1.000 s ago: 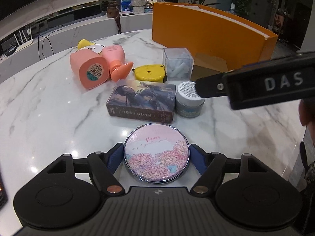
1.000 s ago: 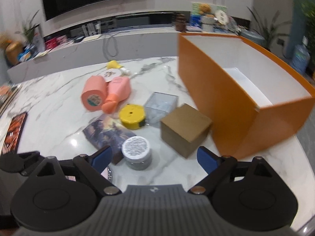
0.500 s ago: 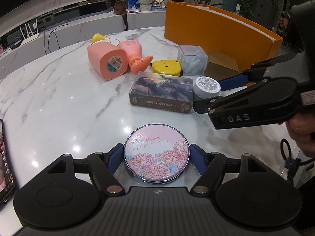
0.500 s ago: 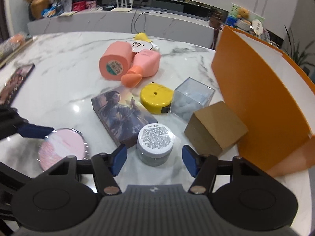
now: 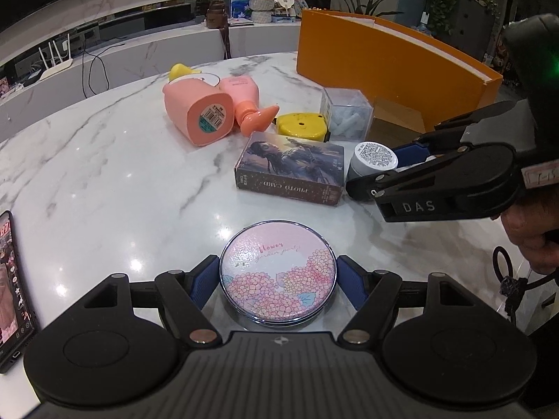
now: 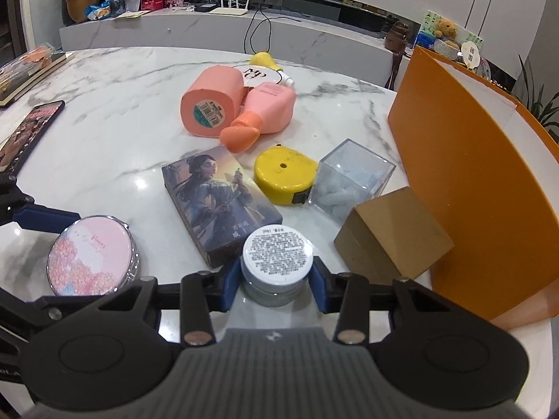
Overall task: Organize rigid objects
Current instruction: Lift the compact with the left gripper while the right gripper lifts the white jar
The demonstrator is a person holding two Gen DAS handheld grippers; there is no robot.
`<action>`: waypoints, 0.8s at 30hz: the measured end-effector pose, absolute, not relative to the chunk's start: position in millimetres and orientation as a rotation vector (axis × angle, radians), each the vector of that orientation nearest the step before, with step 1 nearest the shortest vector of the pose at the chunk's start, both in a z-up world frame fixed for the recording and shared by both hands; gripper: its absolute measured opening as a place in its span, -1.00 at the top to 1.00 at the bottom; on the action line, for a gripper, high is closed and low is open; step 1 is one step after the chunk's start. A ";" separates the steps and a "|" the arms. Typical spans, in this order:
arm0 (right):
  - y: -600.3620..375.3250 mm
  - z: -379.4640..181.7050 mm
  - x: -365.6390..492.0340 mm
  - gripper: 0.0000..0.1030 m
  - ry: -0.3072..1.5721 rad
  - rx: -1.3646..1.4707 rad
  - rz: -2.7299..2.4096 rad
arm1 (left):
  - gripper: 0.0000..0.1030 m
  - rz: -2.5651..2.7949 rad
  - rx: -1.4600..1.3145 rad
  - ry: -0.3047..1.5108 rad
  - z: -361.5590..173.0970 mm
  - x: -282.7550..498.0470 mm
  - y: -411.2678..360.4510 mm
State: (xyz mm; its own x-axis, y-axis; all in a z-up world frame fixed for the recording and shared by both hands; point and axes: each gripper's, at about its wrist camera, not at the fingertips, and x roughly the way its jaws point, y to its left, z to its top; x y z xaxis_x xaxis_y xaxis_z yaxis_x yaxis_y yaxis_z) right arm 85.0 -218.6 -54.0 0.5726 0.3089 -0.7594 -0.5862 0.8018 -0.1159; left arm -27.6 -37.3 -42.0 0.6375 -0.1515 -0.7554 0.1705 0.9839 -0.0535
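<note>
Task looks barely begun; the big orange open-topped box (image 6: 464,188) shows no items inside as far as its visible white interior goes, though most of it is hidden; every item sits out on the white marble table (image 5: 104,160).

Left gripper (image 5: 277,281) has its blue pads closed against both sides of the round pink floral compact (image 5: 278,272), which rests on the marble at the near edge; right gripper (image 6: 276,281) is closed narrow onto the small white-lidded jar (image 6: 277,262), beside the illustrated photo-card box (image 6: 220,202); whether either is lifted, cannot tell.

Left to move: two pink bottles (image 6: 237,104), yellow tape measure (image 6: 284,176), clear cube of white pieces (image 6: 353,178), brown cardboard cube (image 6: 391,237).

Right wrist view shows the box's inner wall and both grips at once; left wrist view shows the person's right hand (image 5: 534,241) and a phone (image 5: 14,289) up close.
</note>
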 end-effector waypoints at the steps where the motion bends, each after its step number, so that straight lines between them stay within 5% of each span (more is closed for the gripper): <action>1: -219.3 -52.3 84.8 0.18 0.804 -0.374 0.538 | -0.62 -0.185 0.025 0.859 -41.6 -27.7 -37.8; 24: -281.0 89.1 152.8 0.18 0.752 -0.259 0.723 | -0.62 -0.172 0.099 0.871 -7.2 -13.3 -64.2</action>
